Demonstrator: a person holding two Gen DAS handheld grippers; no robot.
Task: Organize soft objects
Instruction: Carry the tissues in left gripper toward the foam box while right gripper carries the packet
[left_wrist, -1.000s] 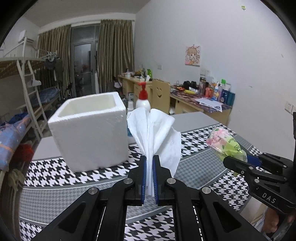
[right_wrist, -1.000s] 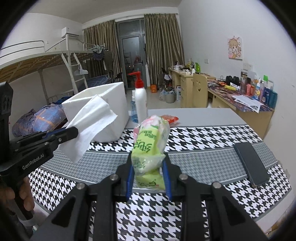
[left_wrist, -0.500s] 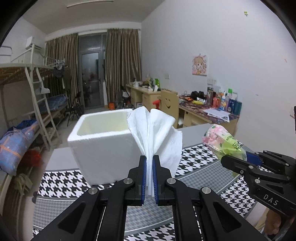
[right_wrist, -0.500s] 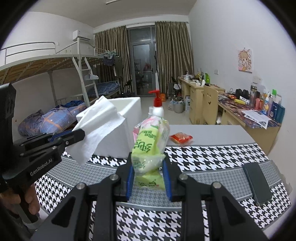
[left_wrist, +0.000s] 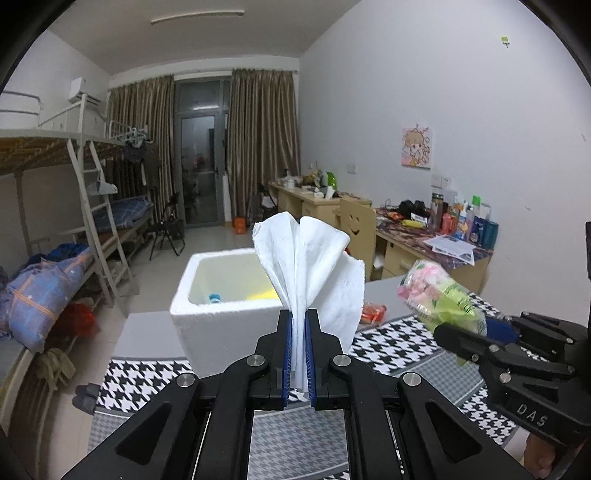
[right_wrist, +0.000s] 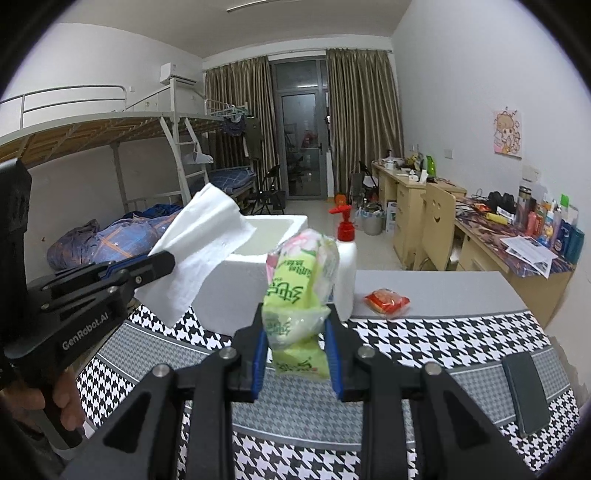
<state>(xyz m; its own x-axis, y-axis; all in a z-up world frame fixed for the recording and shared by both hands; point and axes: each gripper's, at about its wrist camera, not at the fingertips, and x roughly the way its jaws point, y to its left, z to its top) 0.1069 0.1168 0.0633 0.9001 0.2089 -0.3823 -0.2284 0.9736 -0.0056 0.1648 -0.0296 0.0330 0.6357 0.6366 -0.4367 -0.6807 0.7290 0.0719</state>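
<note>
A houndstooth-covered table (right_wrist: 424, 332) carries a white foam box (left_wrist: 221, 314), open at the top, with a small blue thing and something yellow visible inside. Above the table, the left gripper (left_wrist: 298, 354) pinches a folded white tissue (left_wrist: 310, 273) between nearly closed fingers, the paper fanning upward just in front of the box. Beside it, the right gripper (right_wrist: 295, 354) clamps a green-and-pink tissue pack (right_wrist: 299, 291) at its lower half, the pack upright and raised off the cloth. Both loads appear in transit toward the box; the next move likely calls for bringing each over the opening and letting go. A pump bottle (right_wrist: 345, 266), red packet (right_wrist: 387, 299) and phone (right_wrist: 526, 393) stay on the table.
</note>
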